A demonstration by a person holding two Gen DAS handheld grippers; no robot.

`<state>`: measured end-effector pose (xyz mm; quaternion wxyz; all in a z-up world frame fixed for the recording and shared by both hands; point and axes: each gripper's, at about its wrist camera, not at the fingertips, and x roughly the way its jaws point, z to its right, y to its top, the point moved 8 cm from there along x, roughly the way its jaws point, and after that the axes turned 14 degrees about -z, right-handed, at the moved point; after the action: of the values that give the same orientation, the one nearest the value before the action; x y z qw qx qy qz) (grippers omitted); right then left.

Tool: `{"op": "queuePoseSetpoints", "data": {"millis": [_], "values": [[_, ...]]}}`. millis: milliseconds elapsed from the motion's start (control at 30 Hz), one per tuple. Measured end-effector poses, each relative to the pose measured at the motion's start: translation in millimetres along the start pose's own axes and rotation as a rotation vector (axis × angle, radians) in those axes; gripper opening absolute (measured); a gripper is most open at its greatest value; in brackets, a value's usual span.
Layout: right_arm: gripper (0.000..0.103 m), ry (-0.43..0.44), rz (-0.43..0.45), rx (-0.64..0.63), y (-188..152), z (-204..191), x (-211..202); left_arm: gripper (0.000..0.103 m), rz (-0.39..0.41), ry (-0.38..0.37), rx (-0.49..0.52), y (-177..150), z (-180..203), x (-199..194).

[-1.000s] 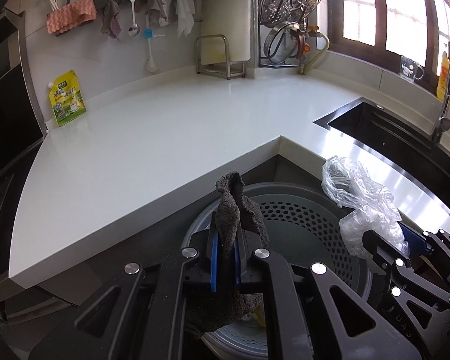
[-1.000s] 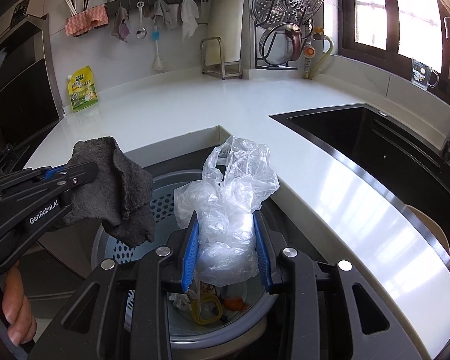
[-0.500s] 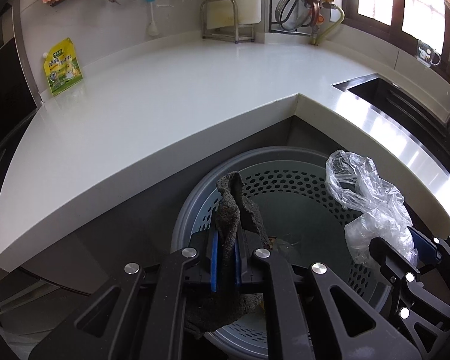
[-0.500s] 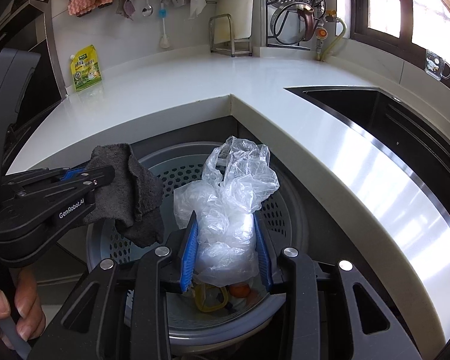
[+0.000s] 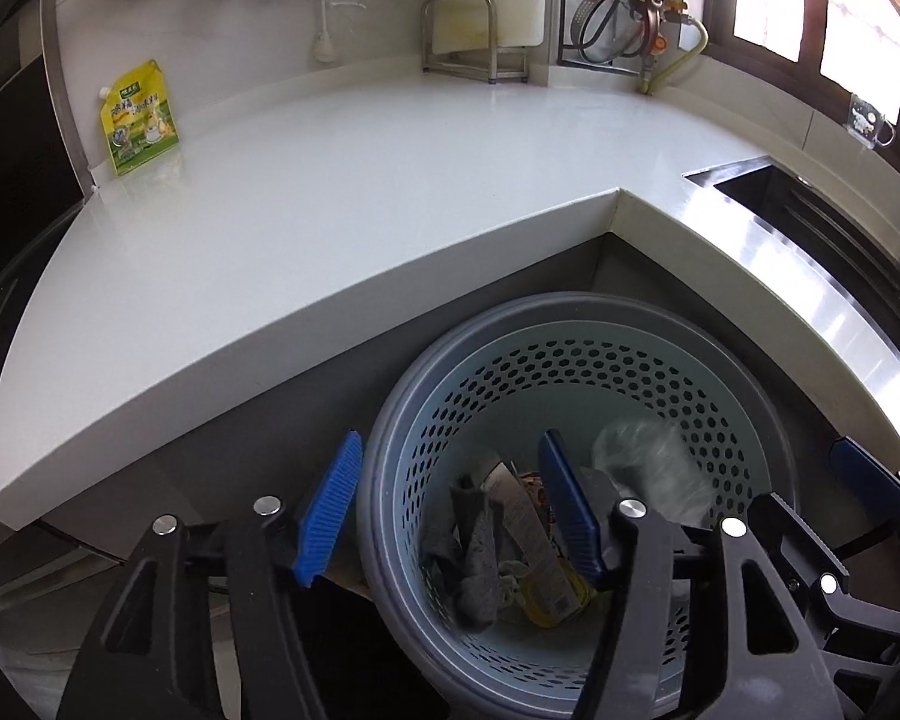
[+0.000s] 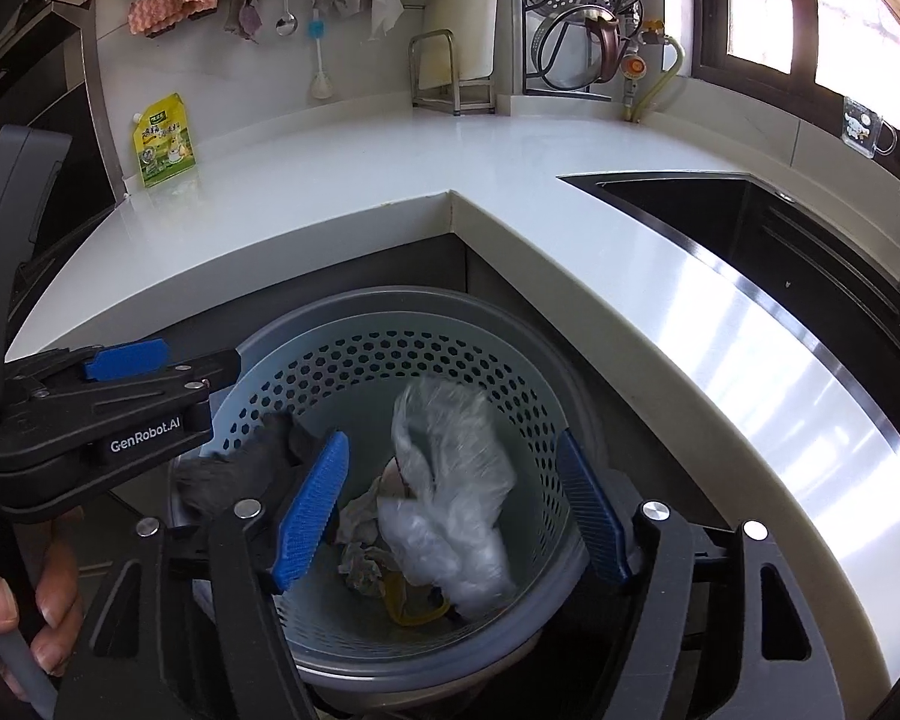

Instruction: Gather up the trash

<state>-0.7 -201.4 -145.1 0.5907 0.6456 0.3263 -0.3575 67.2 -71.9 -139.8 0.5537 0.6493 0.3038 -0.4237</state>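
A round perforated trash basket (image 5: pixel 618 354) (image 6: pixel 390 354) stands on the floor in the inner corner of the white counter. My left gripper (image 5: pixel 450 510) is open and empty above it. My right gripper (image 6: pixel 456 510) is open and empty above it too. The dark grey rag (image 5: pixel 474 552) (image 6: pixel 234 468) is falling into the basket. The clear plastic bag (image 6: pixel 450 480) (image 5: pixel 648 468) is blurred and dropping inside. Paper scraps and a yellow wrapper (image 5: pixel 546 594) lie at the bottom. The left gripper also shows at the left of the right wrist view (image 6: pixel 120 384).
The white L-shaped counter (image 5: pixel 330 210) wraps behind the basket. A yellow-green pouch (image 5: pixel 138 120) leans on the back wall. A black sink (image 6: pixel 750 222) is at the right. A cutting-board rack (image 5: pixel 474 42) and hanging utensils line the wall.
Both grippers opened over the basket. The grey rag left the left gripper and the plastic bag left the right gripper; both drop into the basket.
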Motion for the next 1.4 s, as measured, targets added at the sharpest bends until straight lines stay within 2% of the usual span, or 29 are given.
{"op": "queuePoseSetpoints", "data": {"millis": [167,200,267,367,533,1033,1133,1300,1400], "values": [[0.069,0.001,-0.013,0.011,-2.5,0.6,2.2,0.063,0.003,0.017,-0.006,-1.0,-5.9,-0.8],[0.07,-0.003,-0.014,0.011,-2.7,0.5,2.3,0.065,0.002,0.02,-0.009,-1.3,-6.9,-0.6],[0.072,-0.007,-0.014,0.011,-2.7,0.2,2.0,0.078,0.008,0.026,-0.016,-2.0,-8.9,-2.0],[0.075,-0.009,-0.014,0.014,-2.5,0.6,2.5,0.086,0.027,0.035,-0.023,-1.7,-10.8,-6.1],[0.075,-0.001,-0.027,0.023,-4.0,-0.4,5.4,0.094,0.036,0.042,-0.025,-2.5,-11.9,-9.3],[0.078,0.026,-0.088,0.119,-9.7,3.5,15.2,0.096,0.012,0.06,-0.034,-10.4,-17.0,-8.1],[0.078,0.014,-0.1,0.135,-11.2,3.7,16.8,0.096,0.009,0.061,-0.038,-11.9,-18.5,-8.1],[0.079,-0.056,-0.102,0.139,-11.7,4.8,17.0,0.096,0.011,0.071,-0.047,-12.3,-22.3,-9.1],[0.079,-0.057,-0.11,0.151,-13.0,5.8,17.8,0.096,0.01,0.074,-0.053,-13.1,-24.1,-9.0]]}}
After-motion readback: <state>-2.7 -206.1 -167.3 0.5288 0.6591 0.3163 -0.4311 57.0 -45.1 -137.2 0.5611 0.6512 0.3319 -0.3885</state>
